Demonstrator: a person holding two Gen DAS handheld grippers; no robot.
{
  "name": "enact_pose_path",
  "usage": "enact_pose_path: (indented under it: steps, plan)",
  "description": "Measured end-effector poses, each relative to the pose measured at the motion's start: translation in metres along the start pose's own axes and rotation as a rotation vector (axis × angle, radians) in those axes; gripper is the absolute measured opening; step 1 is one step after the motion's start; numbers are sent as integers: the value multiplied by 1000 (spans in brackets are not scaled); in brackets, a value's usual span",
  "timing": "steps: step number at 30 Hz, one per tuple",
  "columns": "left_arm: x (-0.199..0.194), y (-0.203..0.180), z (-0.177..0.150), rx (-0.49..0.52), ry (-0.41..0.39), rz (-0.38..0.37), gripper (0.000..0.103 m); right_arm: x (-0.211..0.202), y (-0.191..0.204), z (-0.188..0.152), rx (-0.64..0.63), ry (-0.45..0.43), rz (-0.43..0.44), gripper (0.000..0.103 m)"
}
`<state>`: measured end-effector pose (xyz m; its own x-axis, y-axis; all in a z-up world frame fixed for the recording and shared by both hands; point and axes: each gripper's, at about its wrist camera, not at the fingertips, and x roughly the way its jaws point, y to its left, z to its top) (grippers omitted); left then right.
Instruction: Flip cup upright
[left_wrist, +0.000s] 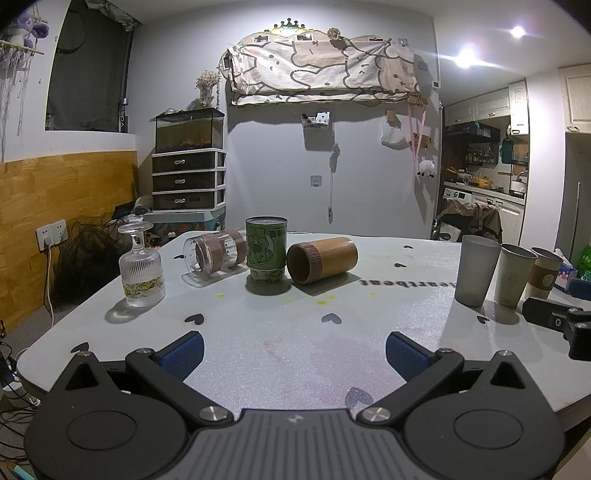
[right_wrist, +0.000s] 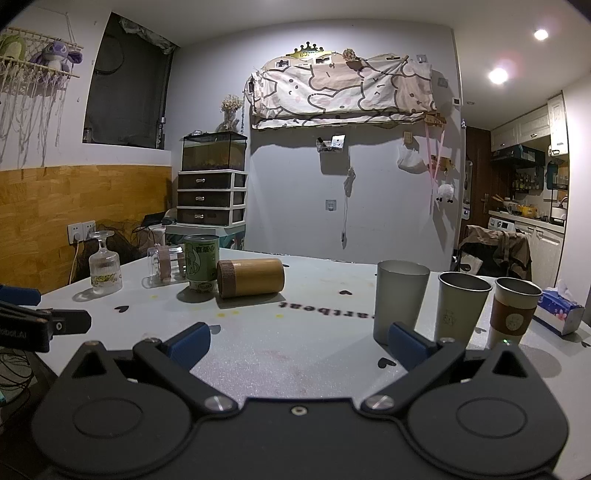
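Note:
A brown bamboo cup (left_wrist: 322, 260) (right_wrist: 251, 277) lies on its side at the table's far middle. A clear glass cup with brown bands (left_wrist: 214, 254) (right_wrist: 166, 265) lies on its side to its left. A green paper cup (left_wrist: 266, 248) (right_wrist: 200, 263) stands upside down between them. A ribbed stemmed glass (left_wrist: 141, 266) (right_wrist: 105, 264) stands upside down at the far left. My left gripper (left_wrist: 294, 353) is open and empty over the near table. My right gripper (right_wrist: 299, 343) is open and empty, also near the front edge.
Three upright cups stand at the right: a frosted grey one (left_wrist: 476, 269) (right_wrist: 400, 300), a pale one (left_wrist: 516, 275) (right_wrist: 461, 306) and a sleeved one (left_wrist: 546, 272) (right_wrist: 514, 310). A tissue box (right_wrist: 561, 310) lies at the far right. The white table (left_wrist: 295, 325) ends close in front.

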<state>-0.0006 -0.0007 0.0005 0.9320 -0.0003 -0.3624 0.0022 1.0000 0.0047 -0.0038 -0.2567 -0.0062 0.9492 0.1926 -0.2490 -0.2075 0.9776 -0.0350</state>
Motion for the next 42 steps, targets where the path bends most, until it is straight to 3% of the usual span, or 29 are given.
enact_pose_path:
  steps: [6,11,20,33,36,42]
  plan:
    - [3,-6,-5,-3,-5,-3,103,-1,-1,2,0,-1,0,103]
    - [-4,-6,2,-39,-63,-17,103,-2,1,-2,-2,-8,0,103]
    - [21,42,38,-60,-150,134,103,-18,6,6,0,-42,22,103]
    - [106,119,92,-23,-224,338,103,-26,12,3,-1,-55,48,103]
    - [131,137,108,-32,-176,358,102,-26,13,2,2,-52,49,103]
    - [180,171,125,-166,-7,355,97,-20,14,-6,20,-25,75,103]
